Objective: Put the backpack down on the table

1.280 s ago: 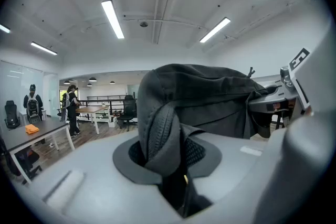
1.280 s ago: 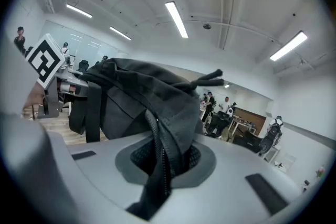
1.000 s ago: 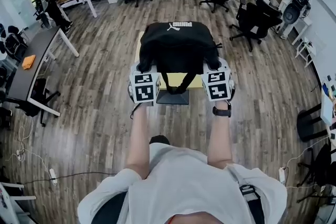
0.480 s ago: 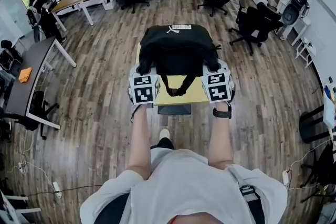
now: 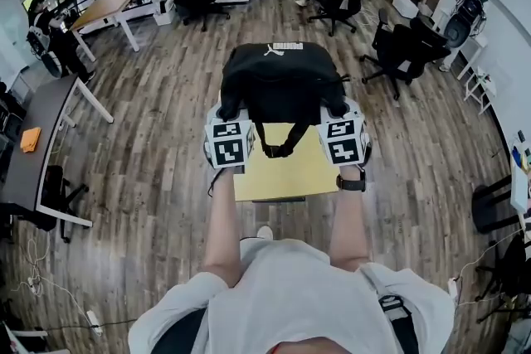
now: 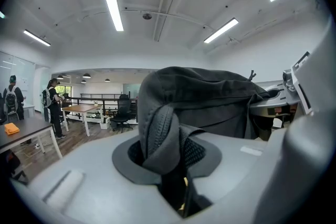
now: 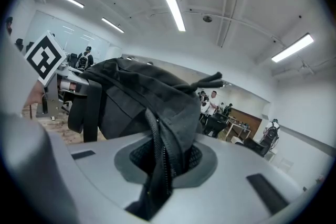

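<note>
The left tool (image 5: 226, 107) is clamped on a fold of the black backpack (image 5: 282, 77) at its near left corner; the right tool (image 5: 337, 106) grips the near right corner likewise; a strap loop (image 5: 279, 147) hangs between them over the yellow surface (image 5: 282, 177); the backpack covers the surface's far part, contact unclear; office chairs (image 5: 402, 37) stand beyond.

The head view looks steeply down on the backpack (image 5: 282, 83) from well above, also taking in the table (image 5: 282, 174) below it. The left gripper view sits tight against the backpack's left side and the right gripper view against its right, both facing roughly level. All three views share the backpack.
</note>
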A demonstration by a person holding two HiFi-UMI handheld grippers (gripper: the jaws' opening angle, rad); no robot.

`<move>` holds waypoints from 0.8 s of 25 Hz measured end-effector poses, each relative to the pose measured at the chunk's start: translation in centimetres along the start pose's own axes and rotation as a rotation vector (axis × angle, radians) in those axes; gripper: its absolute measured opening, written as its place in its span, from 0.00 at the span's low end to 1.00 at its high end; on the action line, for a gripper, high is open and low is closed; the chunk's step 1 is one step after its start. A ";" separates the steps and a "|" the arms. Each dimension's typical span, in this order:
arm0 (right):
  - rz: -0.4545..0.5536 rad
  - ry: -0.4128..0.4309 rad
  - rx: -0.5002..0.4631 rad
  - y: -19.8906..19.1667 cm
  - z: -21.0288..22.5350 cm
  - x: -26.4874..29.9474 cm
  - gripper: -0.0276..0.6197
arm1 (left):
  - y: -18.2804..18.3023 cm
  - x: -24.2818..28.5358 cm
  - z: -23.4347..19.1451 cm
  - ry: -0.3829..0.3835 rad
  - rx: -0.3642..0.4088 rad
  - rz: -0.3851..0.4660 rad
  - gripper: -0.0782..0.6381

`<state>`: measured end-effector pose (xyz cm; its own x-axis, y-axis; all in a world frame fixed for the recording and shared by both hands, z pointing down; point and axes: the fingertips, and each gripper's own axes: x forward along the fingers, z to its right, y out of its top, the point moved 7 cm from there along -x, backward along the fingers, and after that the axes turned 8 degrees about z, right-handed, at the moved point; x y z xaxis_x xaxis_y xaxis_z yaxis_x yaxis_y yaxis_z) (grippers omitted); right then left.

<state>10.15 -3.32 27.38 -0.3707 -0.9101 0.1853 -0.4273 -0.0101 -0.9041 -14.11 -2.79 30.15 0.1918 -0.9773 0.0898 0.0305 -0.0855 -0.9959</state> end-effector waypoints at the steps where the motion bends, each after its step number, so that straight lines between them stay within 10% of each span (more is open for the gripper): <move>1: -0.003 -0.004 0.004 0.1 -0.1 1.1 0.11 | -0.1 0.9 -0.7 -0.004 -0.002 0.000 0.23; 20: -0.084 -0.021 0.014 -2.1 -0.7 13.6 0.11 | -3.8 11.9 -6.7 -0.046 0.002 -0.057 0.23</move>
<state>5.47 -15.37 32.04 -0.3165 -0.9145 0.2522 -0.4447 -0.0918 -0.8909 -18.52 -15.44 34.88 0.2343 -0.9609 0.1474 0.0447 -0.1408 -0.9890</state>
